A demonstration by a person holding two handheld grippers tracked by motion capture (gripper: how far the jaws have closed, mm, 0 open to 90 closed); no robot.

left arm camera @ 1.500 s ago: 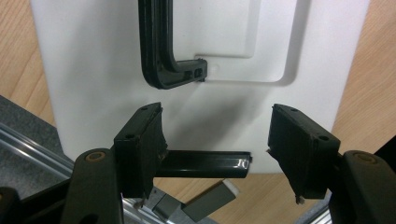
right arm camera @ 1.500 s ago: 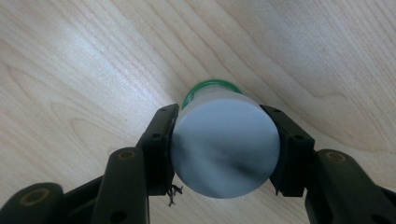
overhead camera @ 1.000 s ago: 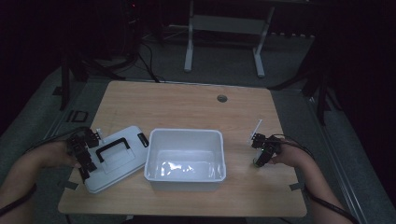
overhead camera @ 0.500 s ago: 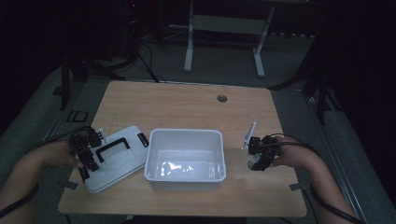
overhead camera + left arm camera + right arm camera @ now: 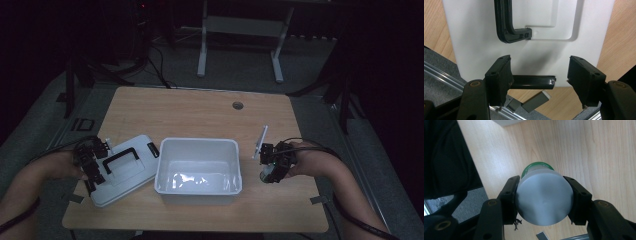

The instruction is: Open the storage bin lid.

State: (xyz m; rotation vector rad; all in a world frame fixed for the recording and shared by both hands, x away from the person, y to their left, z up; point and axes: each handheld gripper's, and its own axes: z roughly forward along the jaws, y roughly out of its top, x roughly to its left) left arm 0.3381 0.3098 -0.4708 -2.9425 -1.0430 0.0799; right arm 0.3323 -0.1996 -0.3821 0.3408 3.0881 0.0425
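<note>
Compared with the earlier high-view frames, the right gripper (image 5: 272, 167) has risen and shifted slightly toward the left of the frame, nearer the white bin (image 5: 198, 192), carrying its load with it; the left gripper (image 5: 90, 167) has not moved.

Right gripper: the jaws pinch a small jar (image 5: 543, 196) across its grey screw cap, one pad on each side of the cap rim. A green band shows just beyond the cap. In the high view the jar sits at centre right of the frame, clear of the worktop (image 5: 200, 110) and just beside the right wall of the bin.

Left gripper: the jaws stand spread above the white lid (image 5: 125, 172), which lies flat at lower left of the frame, touching or nearly touching the left wall of the bin. A black bar lies between the jaws in the left gripper view; the right pad stands clear of it, so nothing is clamped. The black handle (image 5: 507, 27) of the lid lies further up that frame.

Handling judgement: the jar appears small, rigid and light. The smooth round cap is likely slippery, so a grip square across its widest part is advisable. Squeezing the cap alone risks the jar tilting; keep it upright while moving it over the bin.
</note>
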